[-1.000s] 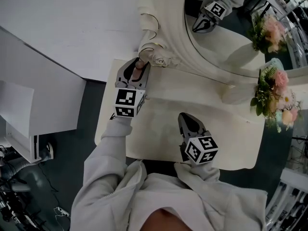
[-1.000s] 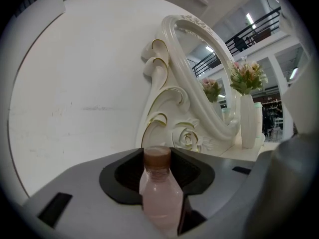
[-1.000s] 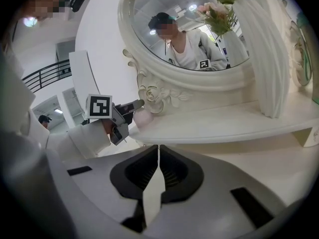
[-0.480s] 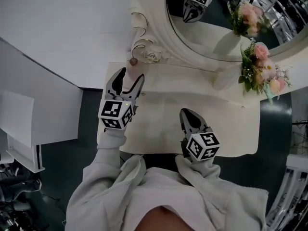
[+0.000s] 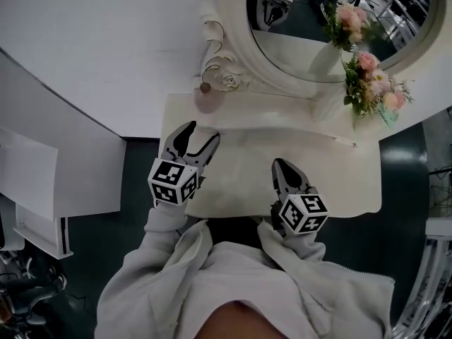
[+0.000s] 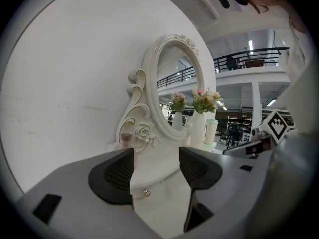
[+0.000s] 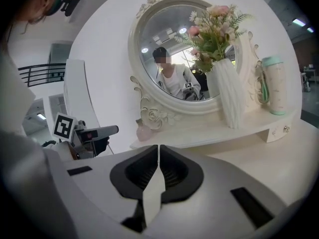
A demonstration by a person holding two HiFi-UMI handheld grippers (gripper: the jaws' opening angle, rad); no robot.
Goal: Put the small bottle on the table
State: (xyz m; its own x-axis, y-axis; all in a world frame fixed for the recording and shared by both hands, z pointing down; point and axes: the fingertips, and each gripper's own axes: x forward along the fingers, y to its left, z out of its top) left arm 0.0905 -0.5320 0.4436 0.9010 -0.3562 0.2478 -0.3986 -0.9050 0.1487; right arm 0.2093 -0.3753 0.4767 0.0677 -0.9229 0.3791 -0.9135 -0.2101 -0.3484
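The small pink bottle [image 5: 207,99] with a round stopper stands upright on the raised back shelf of the cream dressing table [image 5: 282,154], beside the mirror frame's carved rose. It also shows in the left gripper view, bottle [image 6: 126,139], and in the right gripper view, bottle [image 7: 143,132]. My left gripper [image 5: 201,133] is open and empty, a short way in front of the bottle and clear of it, left gripper [image 6: 154,171]. My right gripper [image 5: 280,164] rests over the table's middle, shut with nothing in it, right gripper [image 7: 158,148].
An oval mirror [image 5: 318,20] in an ornate white frame rises behind the shelf. A white vase [image 5: 326,104] of pink flowers [image 5: 367,83] and a pale green cup [image 7: 274,86] stand at the shelf's right. A white wall lies to the left.
The left gripper was shut on the bottle at the shelf; it has opened, left the bottle standing there and drawn back toward me. The right gripper stayed put.
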